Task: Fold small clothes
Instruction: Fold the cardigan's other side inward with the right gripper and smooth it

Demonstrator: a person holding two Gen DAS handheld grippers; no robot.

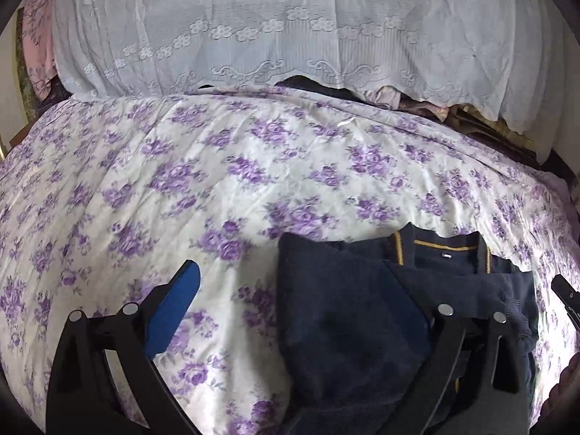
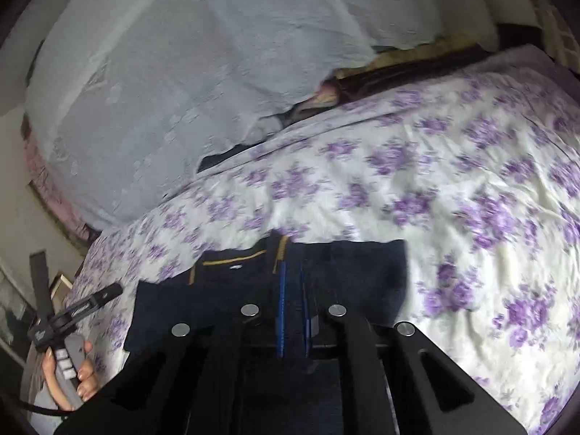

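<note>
Navy shirt (image 1: 348, 311) with gold-trimmed collar, partly folded, flat on the floral bedsheet (image 1: 224, 166) near the bed's near edge. Left gripper (image 1: 290, 290) spread wide, holding nothing, one blue pad over bare sheet, the other finger over the shirt's folded flap. Right gripper (image 2: 293, 290) nearly closed, blue pads close together above the shirt (image 2: 340, 272); grip on fabric impossible to tell. White lace cloth (image 1: 290, 25) along the far edge.

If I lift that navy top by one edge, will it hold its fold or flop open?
It will probably flop: the navy top lies limp, its folded flap draped in soft creases. It looks thick and knitted, so likely not slippery. The right gripper, jaws nearly closed, seems to pinch one layer, so the rest would likely hang.
</note>
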